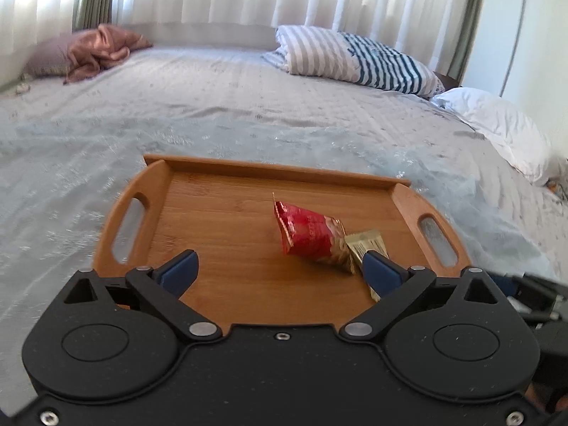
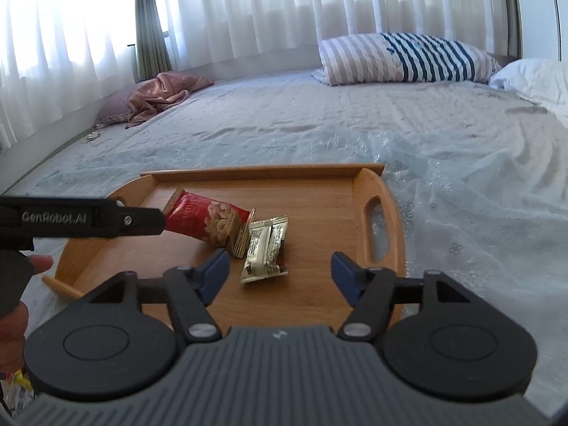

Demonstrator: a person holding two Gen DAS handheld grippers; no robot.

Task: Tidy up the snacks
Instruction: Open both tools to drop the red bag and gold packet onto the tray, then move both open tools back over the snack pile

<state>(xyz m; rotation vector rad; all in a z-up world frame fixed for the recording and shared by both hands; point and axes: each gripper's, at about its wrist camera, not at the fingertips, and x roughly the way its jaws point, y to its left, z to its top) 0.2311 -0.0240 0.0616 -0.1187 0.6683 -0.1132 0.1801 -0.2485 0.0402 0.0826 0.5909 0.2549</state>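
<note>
On the wooden tray [image 2: 312, 191] in the middle we see a red snack bag [image 2: 206, 220] touching a gold packet [image 2: 264, 248]. Our left gripper [image 1: 280, 266] and right gripper [image 2: 280, 273] are both spread apart, holding nothing. Only the right view shows the whole gold packet.

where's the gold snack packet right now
The gold snack packet lies on the wooden tray, touching the right end of the red snack pack, just ahead of the open right hand-held gripper.

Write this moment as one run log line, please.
left gripper: open | right gripper: open | red packet, gold packet: on tray
</note>
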